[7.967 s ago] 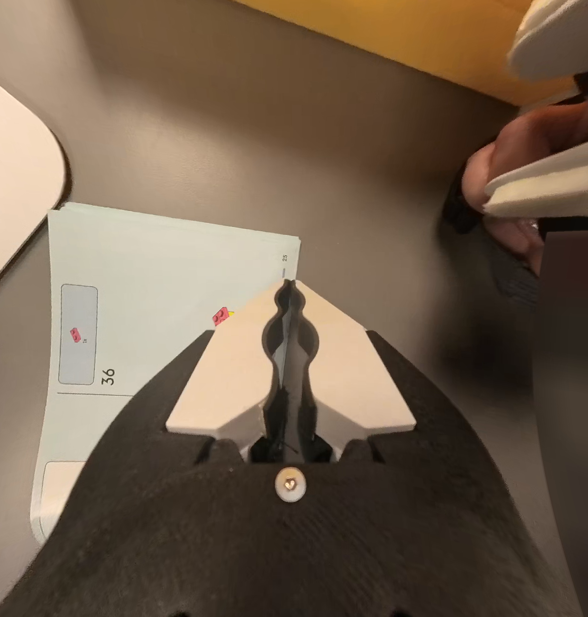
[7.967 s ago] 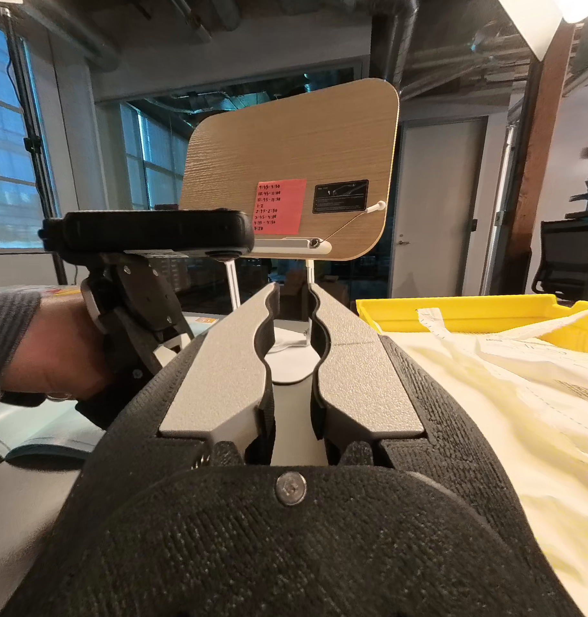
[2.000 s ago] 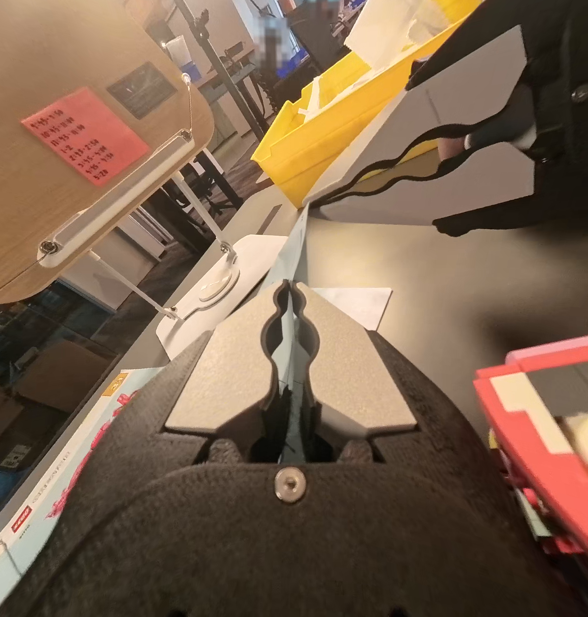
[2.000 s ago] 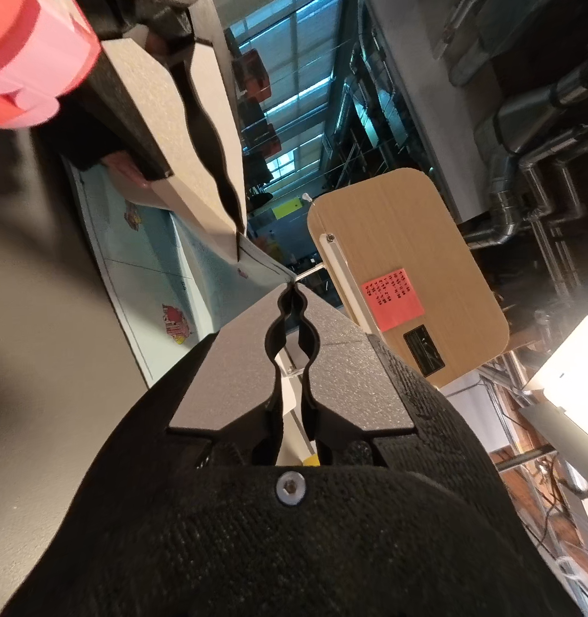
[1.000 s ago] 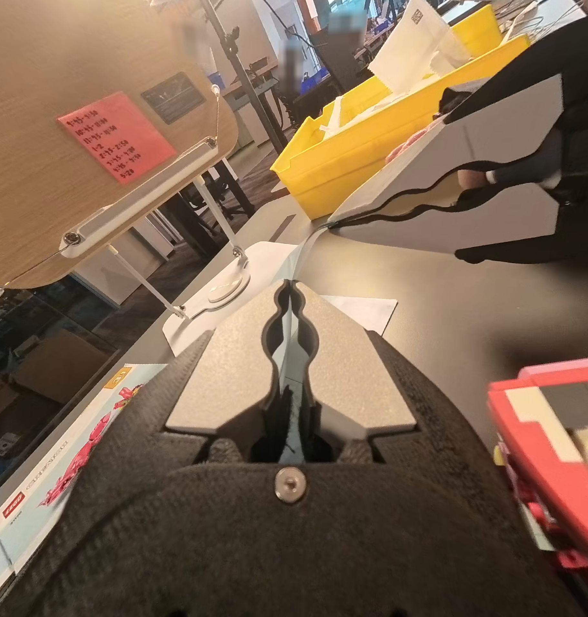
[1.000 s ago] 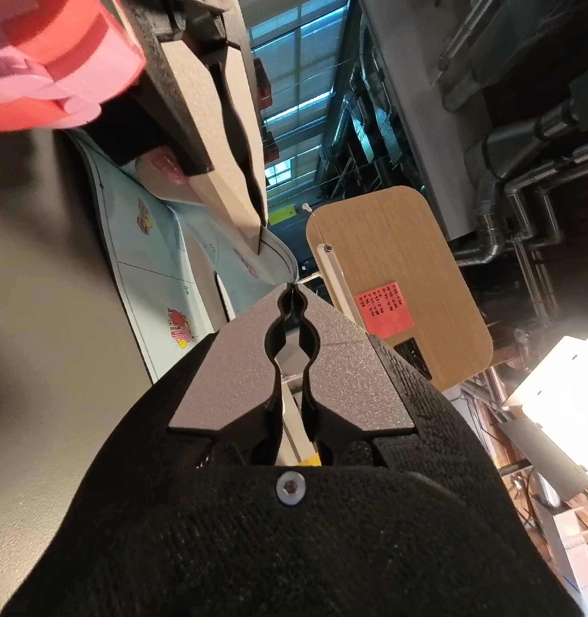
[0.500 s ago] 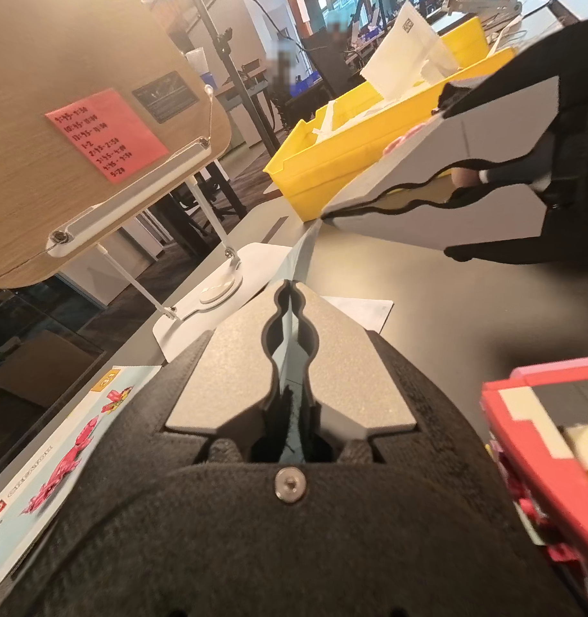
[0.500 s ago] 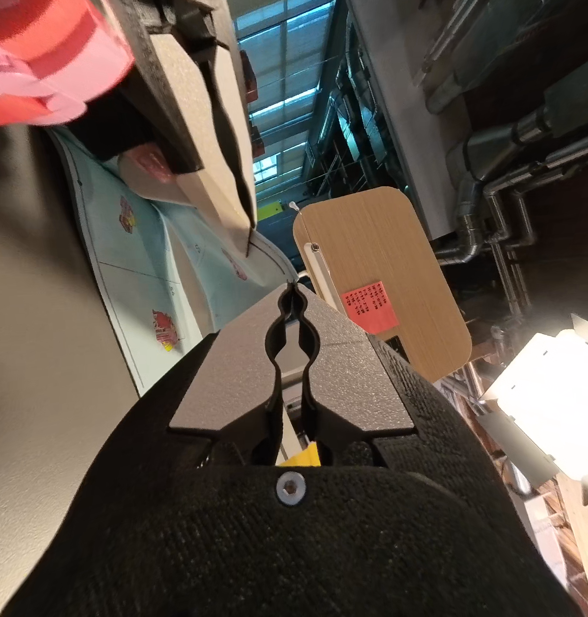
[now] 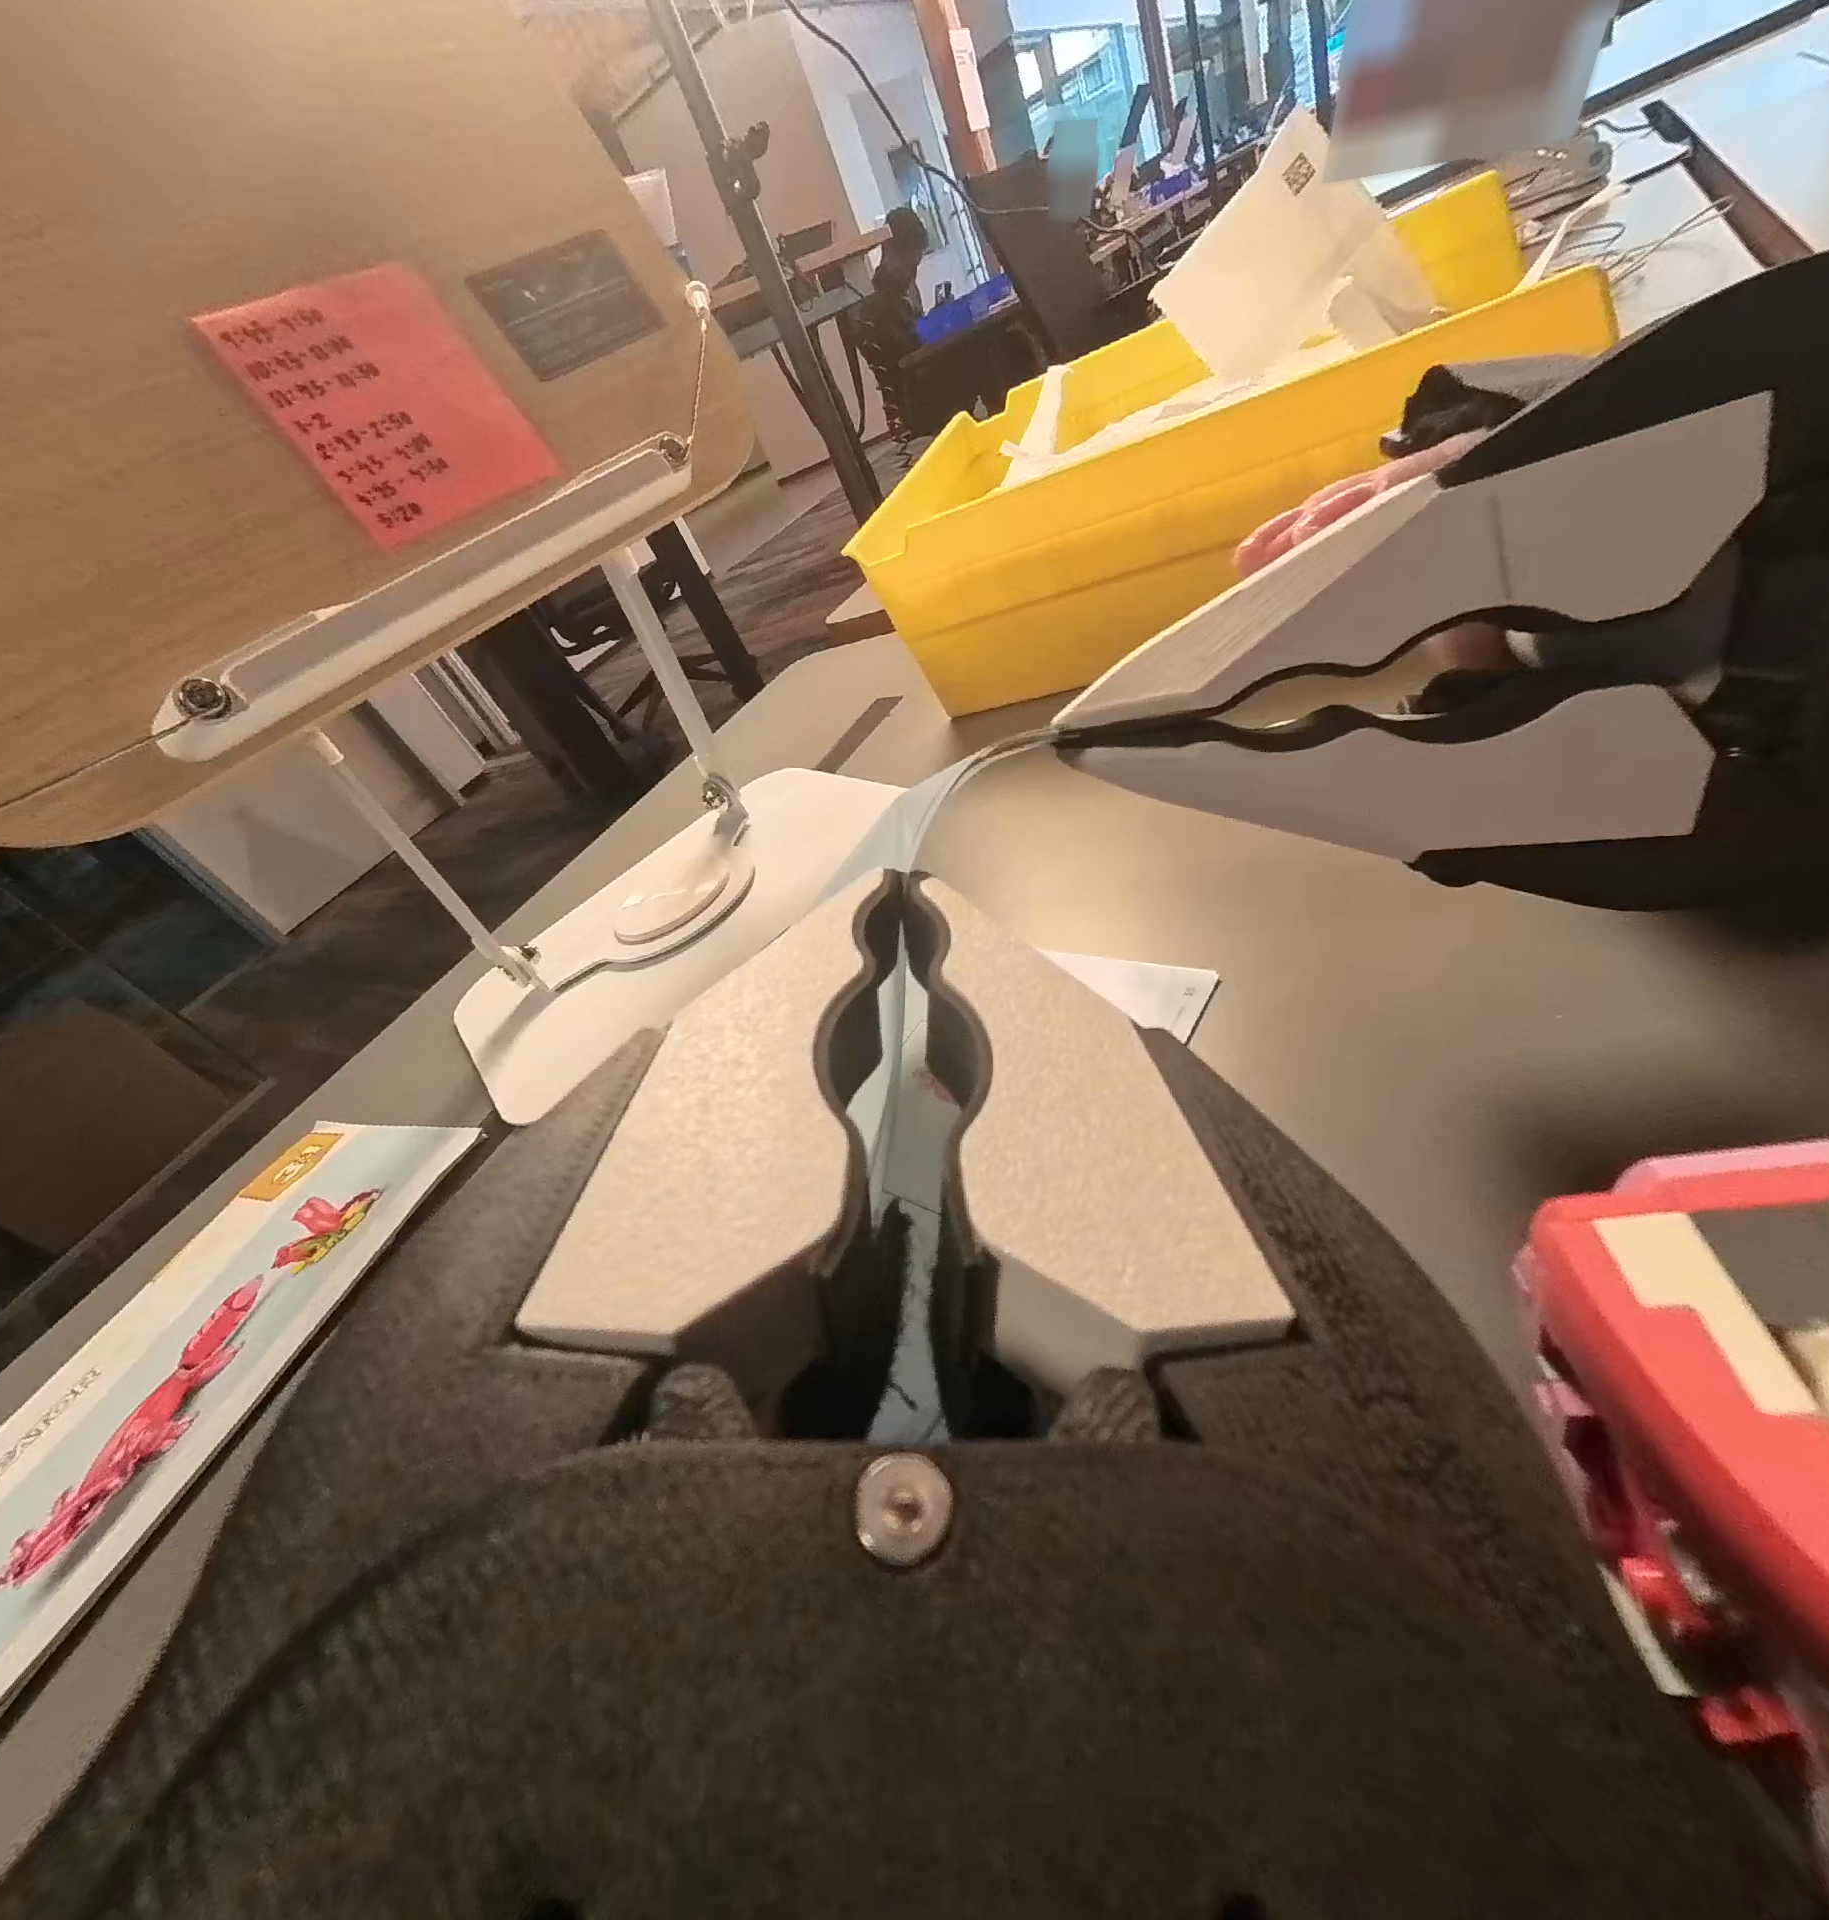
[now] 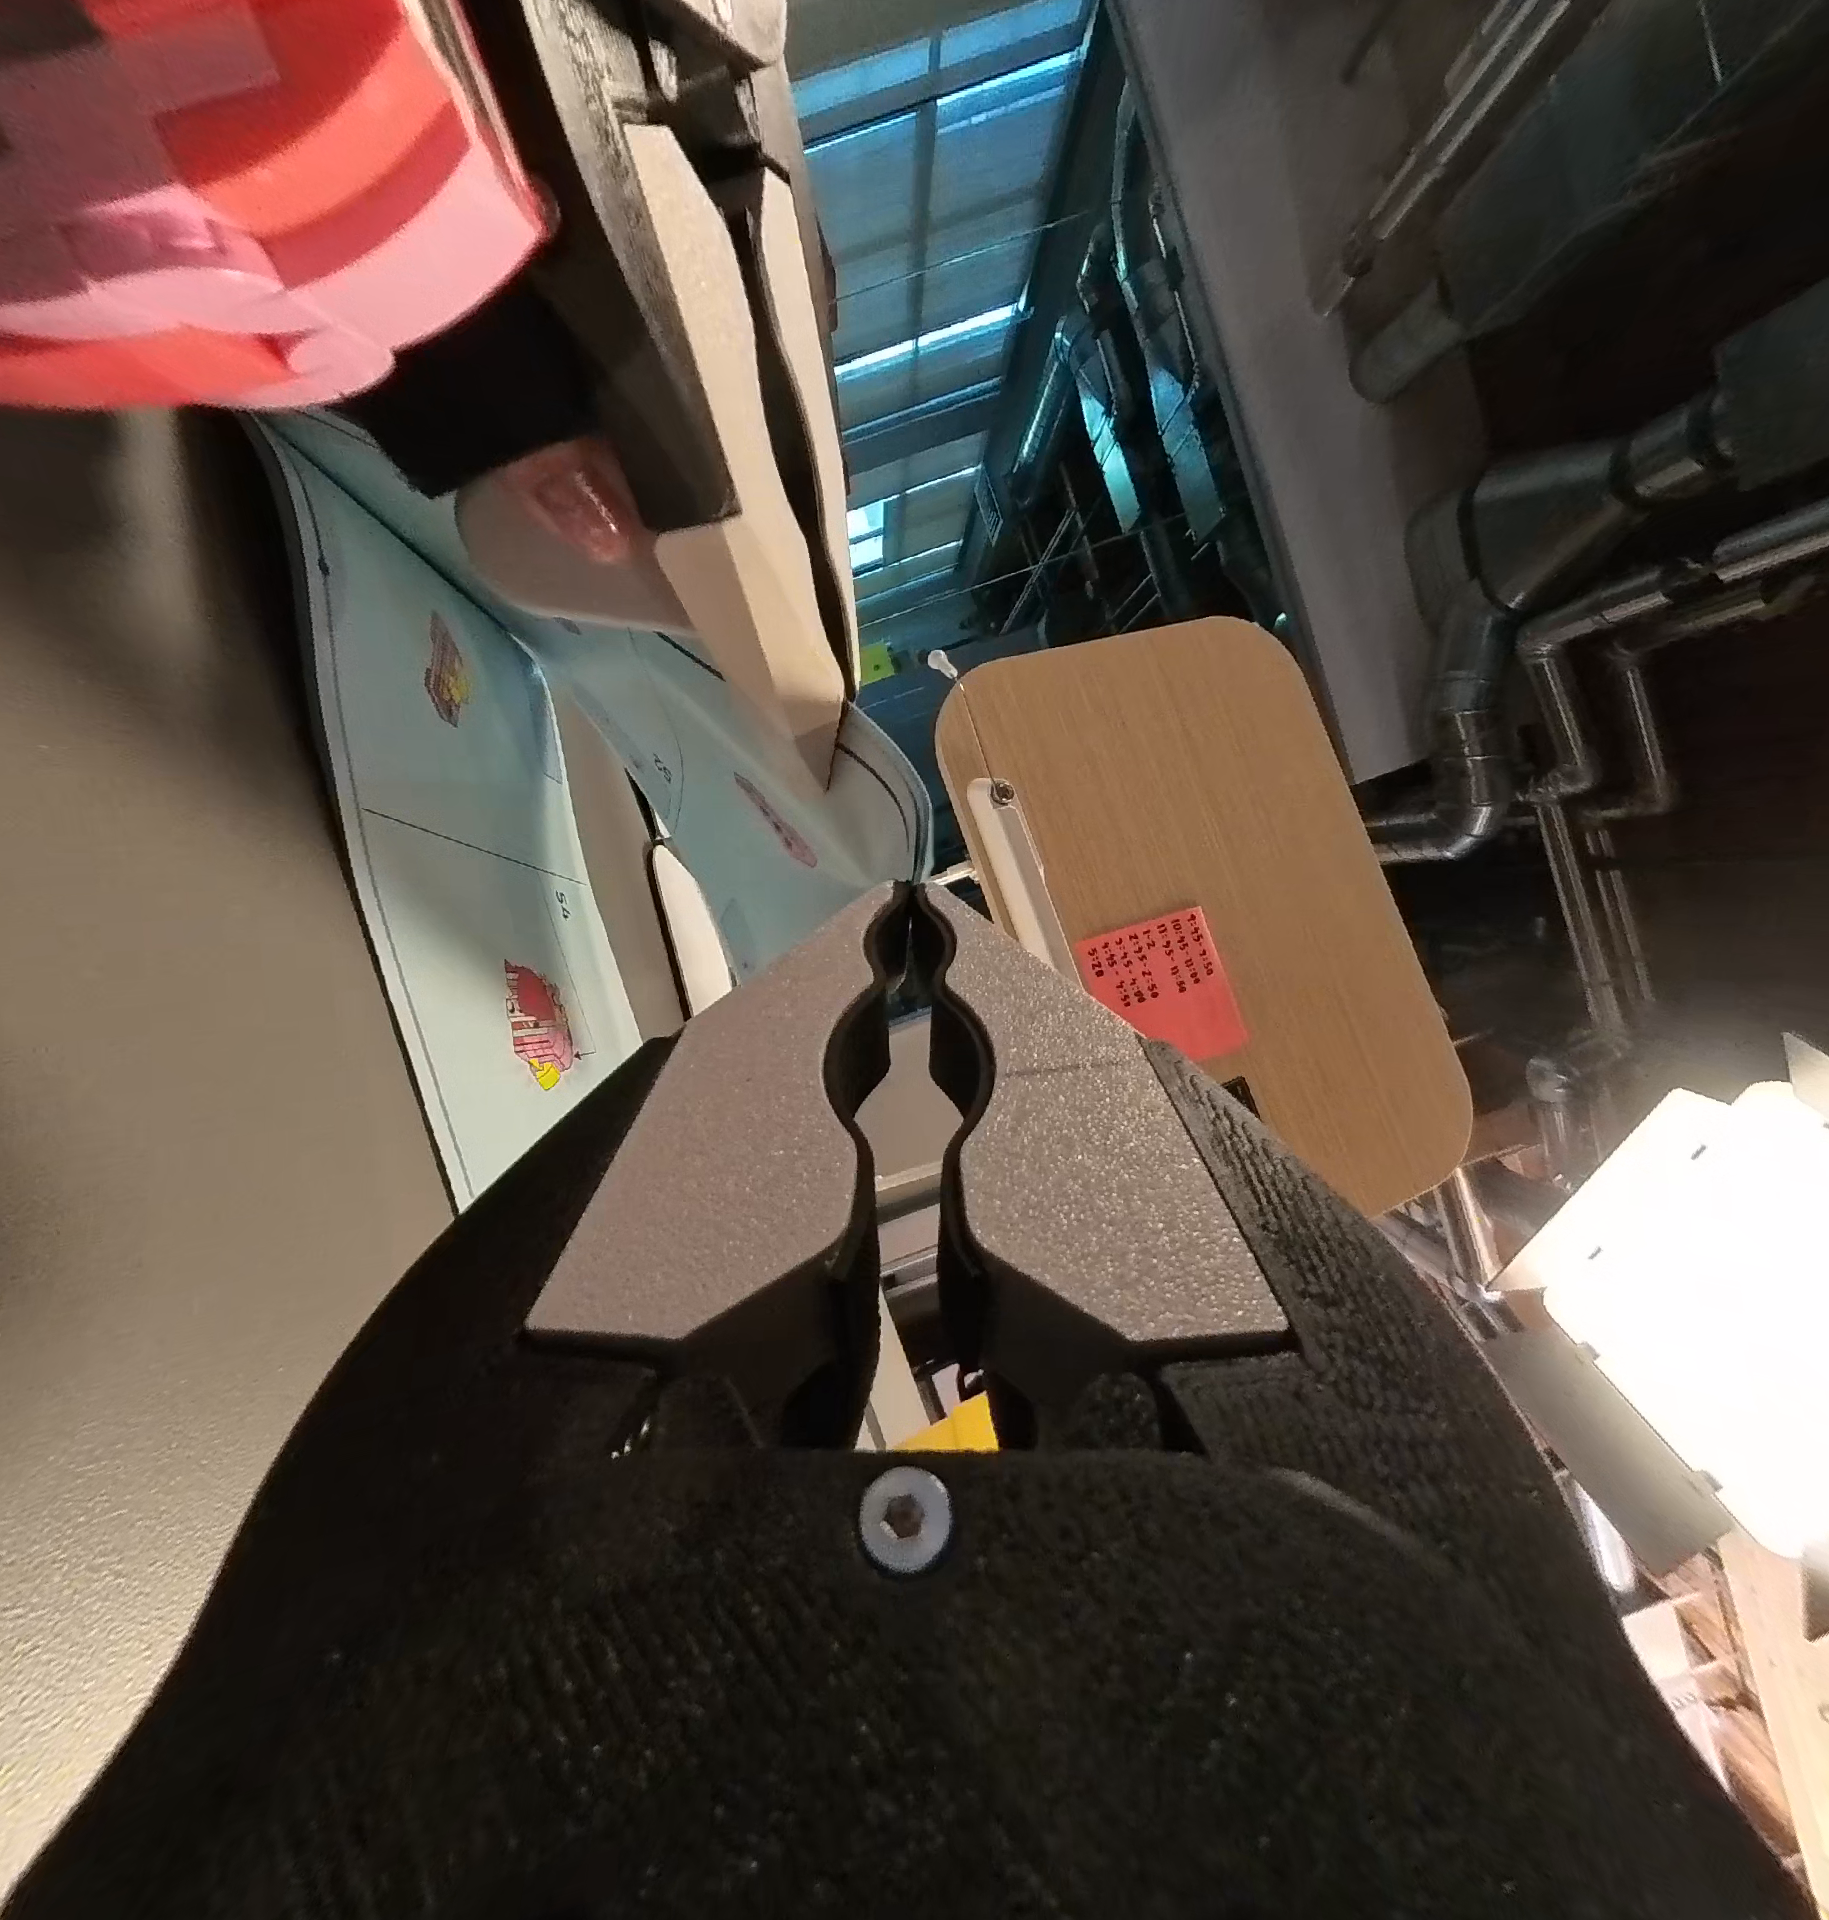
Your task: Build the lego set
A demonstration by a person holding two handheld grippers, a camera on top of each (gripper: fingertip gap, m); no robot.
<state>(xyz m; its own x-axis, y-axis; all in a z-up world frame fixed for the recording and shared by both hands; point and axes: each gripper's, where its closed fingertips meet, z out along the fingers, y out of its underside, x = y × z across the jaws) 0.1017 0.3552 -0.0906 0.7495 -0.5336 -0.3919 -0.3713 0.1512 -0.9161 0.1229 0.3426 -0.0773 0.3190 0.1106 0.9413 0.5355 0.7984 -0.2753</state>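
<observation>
The left hand-held gripper [image 9: 902, 878] was pressed together on a pale blue page [image 9: 894, 1049] of an instruction booklet, and the sheet ran up on edge between its two grey fingers. The right hand-held gripper [image 9: 1061, 736] was also closed on the same bundle of pages, at the far end, where the paper curved from one gripper to the other above the grey surface [image 9: 1357, 997]. The rest of the open booklet [image 10: 442, 904] lay flat on the surface, under the left gripper. A red and pink brick model [image 9: 1720, 1382] stood just beside the left gripper. Farther away stood a wooden board on a white stand [image 9: 266, 312] and a yellow bin [image 9: 1149, 520] with white bags.
</observation>
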